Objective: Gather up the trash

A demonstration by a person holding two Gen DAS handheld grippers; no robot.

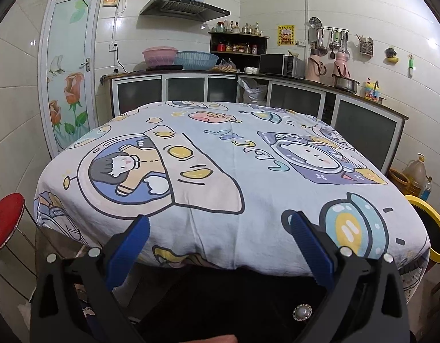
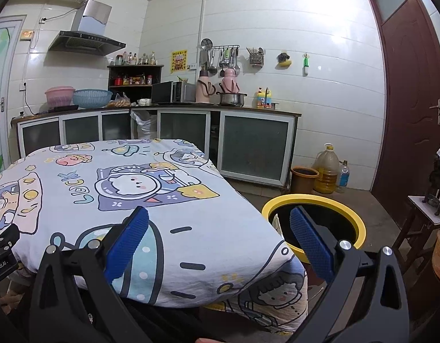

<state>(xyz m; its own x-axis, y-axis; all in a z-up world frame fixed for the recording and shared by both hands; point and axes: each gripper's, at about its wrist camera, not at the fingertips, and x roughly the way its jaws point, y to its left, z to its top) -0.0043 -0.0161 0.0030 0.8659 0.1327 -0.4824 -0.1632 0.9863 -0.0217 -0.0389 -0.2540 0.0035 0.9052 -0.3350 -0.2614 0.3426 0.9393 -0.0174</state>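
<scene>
1. Hovering at the near edge of the table (image 1: 220,154), the left gripper (image 1: 220,223) has its blue-padded jaws spread wide with nothing between them.
2. Over on the other side, the right gripper (image 2: 220,220) hangs above the table's near right corner, jaws likewise wide apart and empty.
3. Cartoon-print tablecloth (image 2: 151,200) covers the whole top, and no scrap, wrapper or other trash shows on it in either wrist view.
4. Down on the floor just beside that right corner sits the yellow-rimmed bin (image 2: 314,200), its mouth open and dark; what is inside cannot be made out.
5. From the left wrist view, only a slice of the bin's yellow rim peeks out at the far right.
6. My read: this is either the very start, before any trash is in reach, or the end, with the table already done. The pictures alone do not settle which.
7. Next call: find a piece of trash first, since neither gripper has a target yet; the bin is closest to the right gripper for any drop.
</scene>
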